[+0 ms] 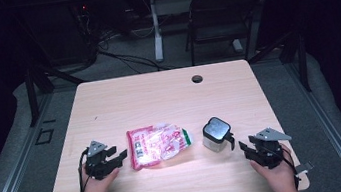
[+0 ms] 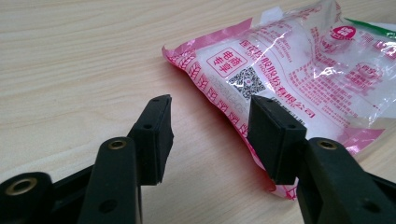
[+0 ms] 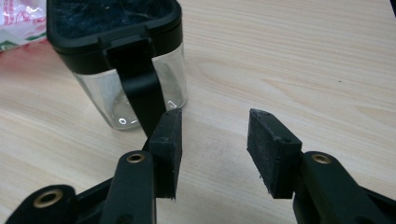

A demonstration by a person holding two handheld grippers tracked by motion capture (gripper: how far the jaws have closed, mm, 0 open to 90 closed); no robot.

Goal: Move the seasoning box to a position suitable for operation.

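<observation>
A clear plastic bag with pink and red print (image 1: 159, 144) lies flat near the middle of the table; in the left gripper view the bag (image 2: 299, 74) reaches up to the right jaw. My left gripper (image 1: 116, 157) rests on the table just left of it, open, with only bare wood between its jaws (image 2: 210, 135). A small clear jar with a black lid and latch (image 1: 216, 134) stands right of the bag. My right gripper (image 1: 243, 149) sits open a little right of and nearer than the jar (image 3: 123, 60), its left jaw close to the latch, nothing held (image 3: 215, 149).
The light wooden table (image 1: 158, 97) has a round cable hole (image 1: 197, 78) at its far edge. A folding chair (image 1: 220, 13) and a white desk leg (image 1: 155, 27) stand on the dark floor beyond. Free tabletop stretches behind the bag and jar.
</observation>
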